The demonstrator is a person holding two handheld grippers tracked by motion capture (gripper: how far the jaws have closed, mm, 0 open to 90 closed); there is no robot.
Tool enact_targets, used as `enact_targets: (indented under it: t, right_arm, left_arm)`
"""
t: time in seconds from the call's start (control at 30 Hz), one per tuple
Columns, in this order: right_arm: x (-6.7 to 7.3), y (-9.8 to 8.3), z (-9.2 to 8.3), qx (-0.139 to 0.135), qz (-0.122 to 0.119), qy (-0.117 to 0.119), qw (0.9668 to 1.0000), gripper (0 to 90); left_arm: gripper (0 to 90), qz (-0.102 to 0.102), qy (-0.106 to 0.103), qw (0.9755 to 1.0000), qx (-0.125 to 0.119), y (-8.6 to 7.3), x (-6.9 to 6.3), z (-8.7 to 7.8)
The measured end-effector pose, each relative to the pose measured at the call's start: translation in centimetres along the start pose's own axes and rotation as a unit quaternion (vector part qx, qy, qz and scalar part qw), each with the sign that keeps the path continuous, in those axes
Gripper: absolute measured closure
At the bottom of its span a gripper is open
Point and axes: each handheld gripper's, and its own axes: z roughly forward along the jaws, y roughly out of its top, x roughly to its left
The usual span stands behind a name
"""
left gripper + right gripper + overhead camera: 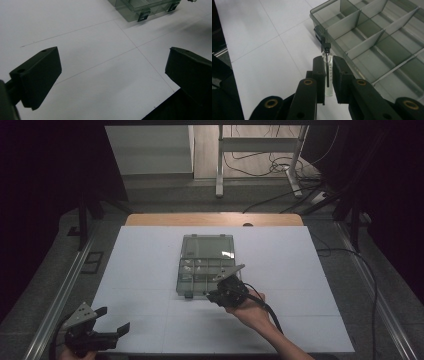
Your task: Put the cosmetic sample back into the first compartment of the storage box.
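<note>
From above, a clear compartment box (pixel 206 265) is seen lying open on the white bench (pixel 150 265), the right claw (pixel 218 296) held at its near edge and the left claw (pixel 112 320) well off toward the near left corner. In the left gripper view, the left claw (pixel 110 75) is seen spread wide over bare bench (pixel 87 45), the box (pixel 140 7) beyond it. In the right gripper view, a small glass vial (pixel 328 72) with a black cap is seen clamped upright in the right claw (pixel 328 82), just beside the box (pixel 372 42) wall.

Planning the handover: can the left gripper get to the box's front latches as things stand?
Probably yes: the left gripper is open, with bare white table between it and the box latches.
</note>
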Motion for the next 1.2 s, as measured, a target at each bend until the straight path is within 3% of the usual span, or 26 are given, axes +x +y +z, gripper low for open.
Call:
enact_targets:
  t: [1.2]
  right_arm:
    - [-2.0,3.8,2.5,-0.024,0.007,-0.023,0.9994,80.5]
  left_arm:
    - [1.1,0.003,-0.003,1.0,0.0,0.0,0.0,0.0]
